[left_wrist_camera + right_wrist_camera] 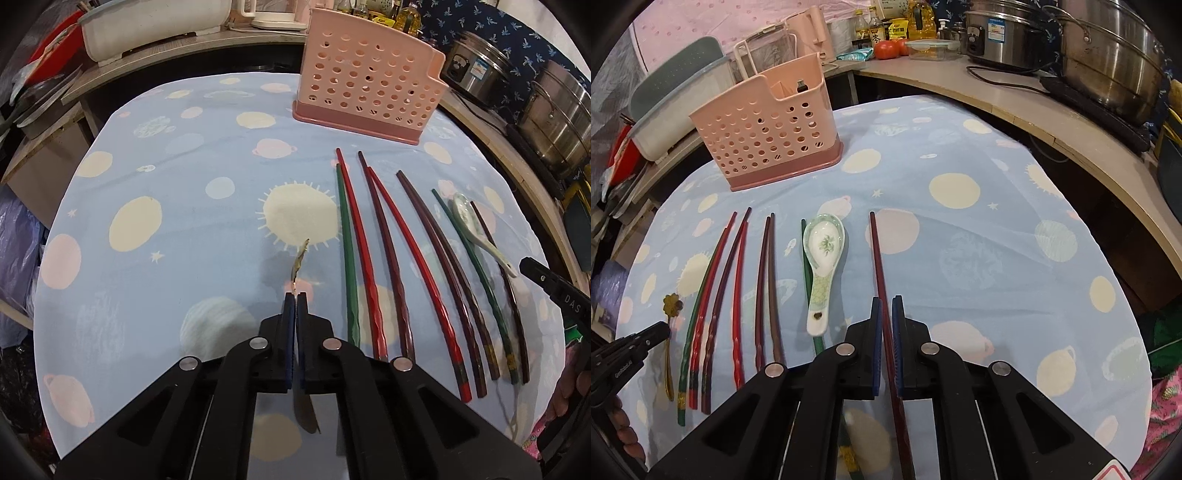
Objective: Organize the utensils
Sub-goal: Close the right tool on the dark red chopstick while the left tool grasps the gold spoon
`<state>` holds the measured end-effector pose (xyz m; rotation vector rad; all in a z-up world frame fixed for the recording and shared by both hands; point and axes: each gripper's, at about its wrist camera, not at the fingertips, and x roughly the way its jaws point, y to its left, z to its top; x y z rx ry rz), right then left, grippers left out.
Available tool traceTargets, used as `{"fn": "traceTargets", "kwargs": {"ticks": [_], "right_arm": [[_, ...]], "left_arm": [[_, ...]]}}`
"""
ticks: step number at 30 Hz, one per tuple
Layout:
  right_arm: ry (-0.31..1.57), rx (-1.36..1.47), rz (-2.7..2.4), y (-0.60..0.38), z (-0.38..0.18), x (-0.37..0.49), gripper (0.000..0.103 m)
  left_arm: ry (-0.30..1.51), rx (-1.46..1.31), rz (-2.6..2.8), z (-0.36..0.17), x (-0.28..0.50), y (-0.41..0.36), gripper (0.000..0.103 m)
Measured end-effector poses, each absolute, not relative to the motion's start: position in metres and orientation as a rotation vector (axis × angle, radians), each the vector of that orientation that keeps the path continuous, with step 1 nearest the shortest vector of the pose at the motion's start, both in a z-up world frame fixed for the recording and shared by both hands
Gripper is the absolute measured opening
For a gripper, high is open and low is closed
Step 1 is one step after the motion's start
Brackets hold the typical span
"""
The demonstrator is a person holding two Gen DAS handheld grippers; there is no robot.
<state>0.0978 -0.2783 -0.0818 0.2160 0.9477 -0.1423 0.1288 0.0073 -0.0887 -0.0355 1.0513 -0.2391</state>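
left gripper [296, 295] clamped on gold spoon [673, 305] | right gripper [885, 301] clamped on dark red chopstick [877, 251], tip toward table's far edge | pink holder [764, 122] ahead-left

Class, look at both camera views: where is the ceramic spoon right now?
In the right wrist view the ceramic spoon lies on the tablecloth, left of the right gripper, its handle crossing a green chopstick.
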Motion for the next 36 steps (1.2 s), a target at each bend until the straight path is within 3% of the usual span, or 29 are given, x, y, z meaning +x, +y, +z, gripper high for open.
{"fn": "traceTargets", "kwargs": {"ticks": [15, 18, 20, 22, 33, 36], "right_arm": [[0.970, 0.248, -0.141, -0.283, -0.090, 0.094, 0.008], [0.981, 0.240, -0.138, -0.281, -0.094, 0.092, 0.012], [0.994, 0.238, -0.136, -0.279, -0.099, 0.089, 0.014], [1.004, 0.238, -0.135, -0.278, -0.103, 0.085, 0.014], [1.003, 0.239, -0.130, -0.276, -0.105, 0.077, 0.014], [1.003, 0.241, -0.129, -0.277, -0.105, 0.077, 0.014]], "left_arm": [[1.101, -0.071, -0.237, -0.099, 0.115, 0.019, 0.002], [1.103, -0.072, -0.243, -0.098, 0.108, 0.020, 0.012], [1.099, -0.064, -0.243, -0.097, 0.100, 0.020, 0.027], [1.099, -0.053, -0.248, -0.097, 0.092, 0.019, 0.031], [1.113, -0.045, -0.260, -0.098, 0.063, 0.021, 0.031], [1.112, -0.031, -0.264, -0.098, 0.055, 0.021, 0.027]]}}
